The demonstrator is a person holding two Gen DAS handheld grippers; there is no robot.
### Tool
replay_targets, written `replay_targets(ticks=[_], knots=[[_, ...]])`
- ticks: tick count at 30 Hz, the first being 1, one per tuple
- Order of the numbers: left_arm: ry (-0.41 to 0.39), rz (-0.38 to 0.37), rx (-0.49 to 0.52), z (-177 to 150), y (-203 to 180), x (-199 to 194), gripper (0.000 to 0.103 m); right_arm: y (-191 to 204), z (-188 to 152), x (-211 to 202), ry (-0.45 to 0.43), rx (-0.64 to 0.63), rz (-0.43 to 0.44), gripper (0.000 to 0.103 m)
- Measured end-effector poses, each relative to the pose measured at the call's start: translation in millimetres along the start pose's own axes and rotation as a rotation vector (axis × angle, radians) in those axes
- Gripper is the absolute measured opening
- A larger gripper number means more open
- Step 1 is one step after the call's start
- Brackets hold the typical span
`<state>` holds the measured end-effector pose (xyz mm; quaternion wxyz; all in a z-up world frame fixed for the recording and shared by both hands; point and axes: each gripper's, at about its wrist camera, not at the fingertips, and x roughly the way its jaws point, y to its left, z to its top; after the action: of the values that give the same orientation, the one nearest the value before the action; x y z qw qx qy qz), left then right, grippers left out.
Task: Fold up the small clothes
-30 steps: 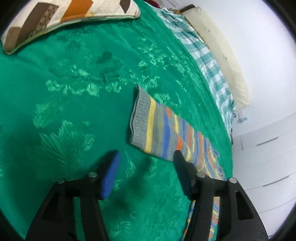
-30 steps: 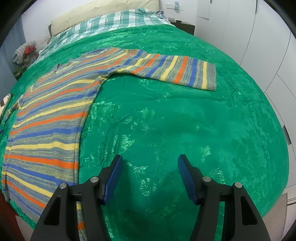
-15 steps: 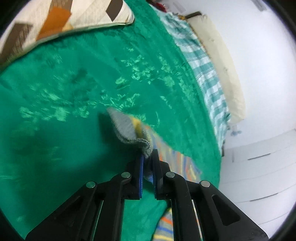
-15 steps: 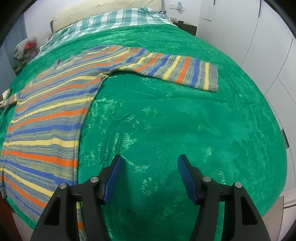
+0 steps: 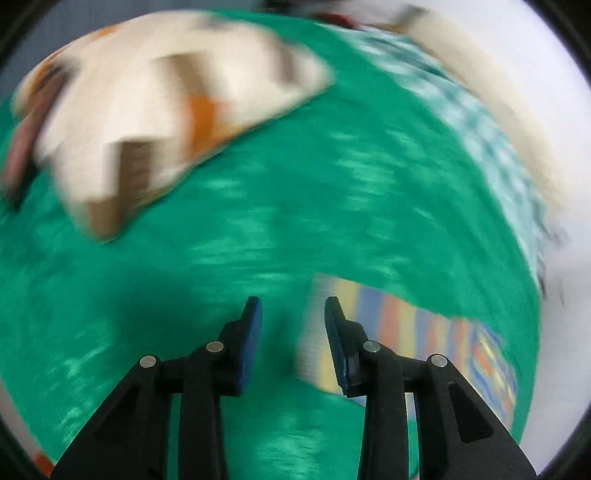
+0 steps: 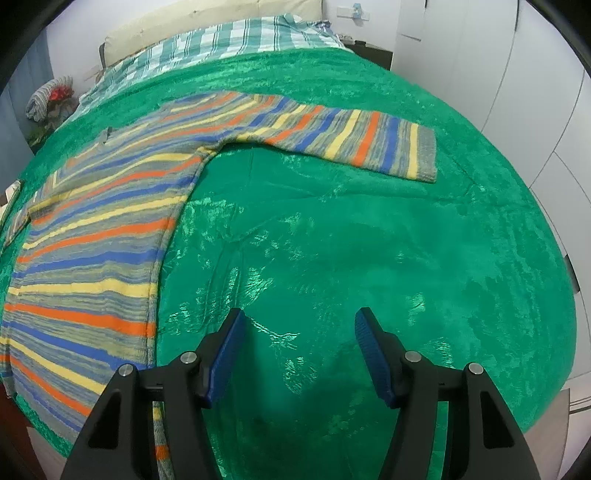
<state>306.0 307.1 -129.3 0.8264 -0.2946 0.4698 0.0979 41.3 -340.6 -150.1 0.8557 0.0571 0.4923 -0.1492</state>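
Observation:
A striped knit sweater (image 6: 96, 236) in grey, blue, orange and yellow lies flat on the green bedspread (image 6: 369, 258). Its right sleeve (image 6: 354, 140) stretches out toward the bed's right side. In the blurred left wrist view its other sleeve (image 5: 417, 332) lies on the bedspread (image 5: 295, 192), its cuff end just behind and right of my left gripper's right finger. My left gripper (image 5: 293, 314) is open and empty. My right gripper (image 6: 299, 328) is open and empty, above bare bedspread to the right of the sweater's body.
A patchwork cushion (image 5: 159, 110) lies at the far left of the bed. A checked sheet (image 6: 229, 40) and a cream headboard (image 6: 207, 14) are at the bed's head. White wardrobe doors (image 6: 517, 74) stand to the right. A bundle of clothes (image 6: 48, 99) sits beyond the left corner.
My left gripper, shut on the sleeve cuff half a second ago, has opened and let it go; the cuff now lies on the bed and the view swings fast. My right gripper stays open.

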Motion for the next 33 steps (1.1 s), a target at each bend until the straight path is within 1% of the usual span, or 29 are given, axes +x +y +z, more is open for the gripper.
replay_targets(ticks=[1,2,3,4,5,6,7,8,9,10,11,12,13,14,15,16,17,19,21,22,23,24,25,27,29,30,33], knots=[[0.018,-0.039,0.071,-5,-16,4,0.040,1,0,1,0.001,-0.004,-0.002,0.062],[0.044,-0.053,0.143,-13,-32,12,0.046,3,0,0,-0.002,-0.009,-0.001,0.062],[0.062,-0.047,0.191,-20,-42,19,0.049,4,0,-1,-0.005,-0.013,-0.002,0.062],[0.084,-0.025,0.251,-30,-53,31,0.049,5,0,-2,-0.009,-0.018,-0.006,0.062],[0.102,0.024,0.299,-36,-60,43,0.049,6,0,-3,-0.012,-0.022,-0.006,0.062],[0.116,0.111,0.335,-43,-62,56,0.046,6,-1,-4,-0.014,-0.022,-0.005,0.062],[0.128,0.238,0.345,-49,-58,68,0.043,5,-1,-5,-0.016,-0.021,-0.003,0.062],[0.108,0.292,0.307,-49,-50,70,0.045,3,-1,-6,-0.017,-0.015,0.004,0.062],[0.093,0.293,0.269,-47,-46,66,0.044,0,-1,-8,-0.016,-0.004,0.020,0.062],[0.082,0.280,0.234,-43,-45,58,0.042,-2,0,-10,-0.016,0.007,0.033,0.062],[0.066,0.245,0.244,-40,-52,50,0.042,-7,3,-12,-0.017,0.028,0.058,0.062],[0.056,0.206,0.276,-37,-62,43,0.048,-11,7,-13,-0.017,0.045,0.082,0.062],[0.045,0.150,0.333,-34,-80,36,0.053,-15,15,-14,-0.019,0.051,0.107,0.062],[0.039,0.088,0.391,-32,-102,29,0.067,-17,27,-14,-0.028,0.041,0.118,0.062],[0.038,0.039,0.429,-31,-120,27,0.077,-18,45,-14,-0.042,0.015,0.118,0.064],[0.046,-0.028,0.478,-29,-144,27,0.082,-17,60,-14,-0.053,-0.010,0.118,0.071],[0.081,-0.097,0.532,-27,-171,34,0.086,-16,83,-13,-0.072,-0.042,0.121,0.077],[0.156,-0.158,0.617,-23,-213,55,0.086,-11,122,-12,-0.105,-0.086,0.140,0.082],[0.183,-0.147,0.712,-26,-253,80,0.085,-4,163,-4,-0.130,-0.129,0.172,0.083],[0.197,-0.110,0.775,-30,-273,99,0.084,-1,181,3,-0.127,-0.152,0.186,0.083],[0.207,-0.087,0.806,-38,-286,106,0.081,3,198,12,-0.119,-0.176,0.197,0.083],[0.226,-0.065,0.838,-39,-295,123,0.078,9,214,22,-0.106,-0.198,0.209,0.083],[0.248,-0.054,0.867,-46,-303,134,0.077,12,228,34,-0.088,-0.217,0.221,0.083],[0.282,-0.057,0.916,-55,-318,150,0.076,20,256,58,-0.055,-0.253,0.233,0.083],[0.290,-0.048,0.970,-66,-329,167,0.077,30,283,84,-0.024,-0.289,0.259,0.083],[0.295,-0.040,0.992,-64,-329,172,0.077,37,296,99,0.001,-0.302,0.278,0.083],[0.298,-0.019,1.060,-79,-336,190,0.078,61,325,140,0.068,-0.330,0.310,0.083]])
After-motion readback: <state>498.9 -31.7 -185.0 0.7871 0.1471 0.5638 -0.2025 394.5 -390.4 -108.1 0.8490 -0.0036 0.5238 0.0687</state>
